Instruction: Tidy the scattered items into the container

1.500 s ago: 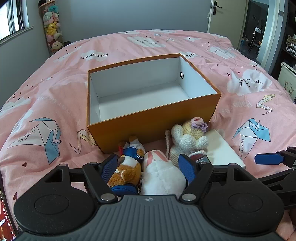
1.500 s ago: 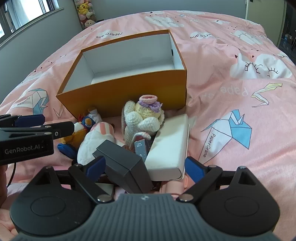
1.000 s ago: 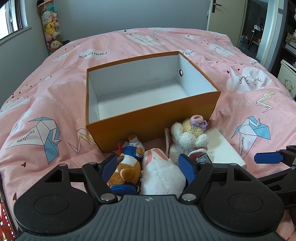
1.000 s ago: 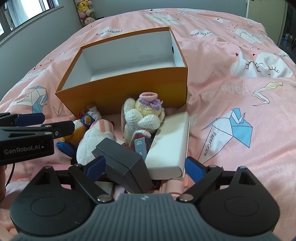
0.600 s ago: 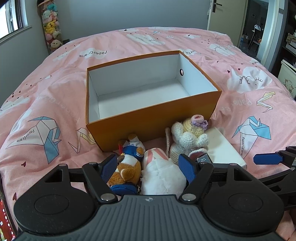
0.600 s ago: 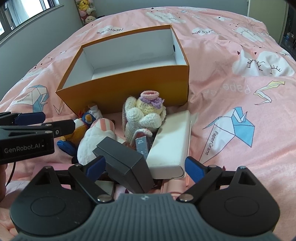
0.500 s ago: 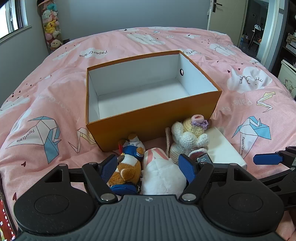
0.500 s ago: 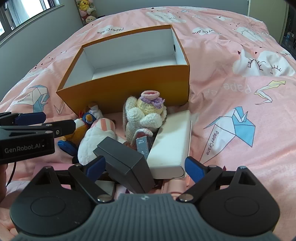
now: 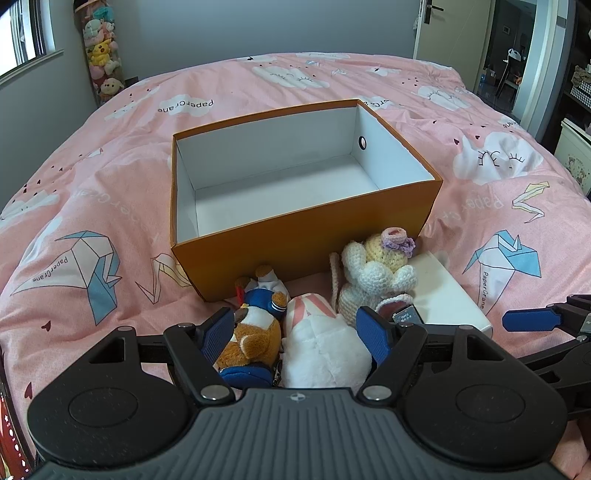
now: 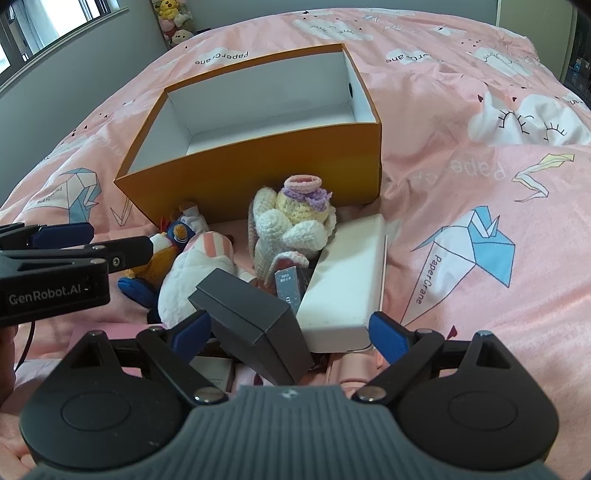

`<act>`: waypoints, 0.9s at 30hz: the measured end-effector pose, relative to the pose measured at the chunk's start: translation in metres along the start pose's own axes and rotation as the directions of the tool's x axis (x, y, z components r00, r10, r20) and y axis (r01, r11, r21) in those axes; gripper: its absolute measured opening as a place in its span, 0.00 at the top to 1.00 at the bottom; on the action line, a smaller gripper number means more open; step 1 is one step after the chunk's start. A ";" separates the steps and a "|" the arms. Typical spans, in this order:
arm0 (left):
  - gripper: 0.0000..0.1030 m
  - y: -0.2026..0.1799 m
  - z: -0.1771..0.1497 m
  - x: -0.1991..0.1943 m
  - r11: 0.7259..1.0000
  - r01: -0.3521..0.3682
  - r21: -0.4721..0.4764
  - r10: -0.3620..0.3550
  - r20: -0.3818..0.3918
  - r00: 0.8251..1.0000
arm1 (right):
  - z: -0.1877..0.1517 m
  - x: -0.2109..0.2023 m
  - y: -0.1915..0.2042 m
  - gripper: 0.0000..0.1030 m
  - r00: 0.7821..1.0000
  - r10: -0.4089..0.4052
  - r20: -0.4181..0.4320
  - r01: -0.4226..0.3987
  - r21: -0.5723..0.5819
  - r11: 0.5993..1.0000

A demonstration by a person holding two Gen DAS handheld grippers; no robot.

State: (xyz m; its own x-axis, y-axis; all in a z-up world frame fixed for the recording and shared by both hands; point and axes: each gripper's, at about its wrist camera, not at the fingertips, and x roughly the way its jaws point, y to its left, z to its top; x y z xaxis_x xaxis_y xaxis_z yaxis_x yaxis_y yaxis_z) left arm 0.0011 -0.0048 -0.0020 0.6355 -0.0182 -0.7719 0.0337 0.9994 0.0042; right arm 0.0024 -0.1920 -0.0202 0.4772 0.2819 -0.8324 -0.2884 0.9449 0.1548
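Note:
An empty orange box with a white inside sits on the pink bed. In front of it lies a heap: a brown plush in blue clothes, a white plush with pink stripes, a crocheted cream doll, a white flat box, a dark grey box and a small grey pack. My left gripper is open, its fingers astride the two plush toys. My right gripper is open around the dark grey box and the white box's near end.
The pink duvet with crane prints spreads around the box. A column of plush toys stands in the far left corner by a window. A door and shelves are at the far right. A pink item lies under the white box.
Both views have shifted only slightly; the heap and the box lie as before and both grippers stay open.

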 end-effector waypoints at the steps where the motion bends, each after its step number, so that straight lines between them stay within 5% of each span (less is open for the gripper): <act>1: 0.17 0.000 -0.001 0.001 1.000 0.002 -0.002 -0.002 0.001 1.000 | 0.000 0.000 0.000 0.09 1.000 0.001 0.000 -0.001 0.001 1.000; 7: 0.19 0.006 -0.002 0.002 0.999 0.034 -0.024 -0.034 -0.003 0.999 | 0.000 -0.002 -0.007 0.16 1.000 0.023 0.009 -0.023 0.034 0.999; 18: 0.36 0.024 0.015 0.004 0.994 0.107 -0.033 -0.108 -0.032 0.994 | 0.015 -0.007 -0.030 0.49 0.999 0.010 0.050 -0.014 0.067 0.998; 27: 0.38 0.039 0.026 0.029 0.989 0.140 -0.040 -0.144 -0.113 0.983 | 0.034 0.000 -0.023 0.53 0.995 0.038 0.089 -0.036 -0.034 0.999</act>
State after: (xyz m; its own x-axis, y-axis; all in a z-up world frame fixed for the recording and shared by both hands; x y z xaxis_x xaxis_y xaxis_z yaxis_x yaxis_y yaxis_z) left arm 0.0406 0.0324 -0.0081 0.5328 -0.1585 -0.8313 0.0917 0.9873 -0.1294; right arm 0.0375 -0.2082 -0.0056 0.5374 0.3316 -0.7754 -0.3328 0.9282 0.1663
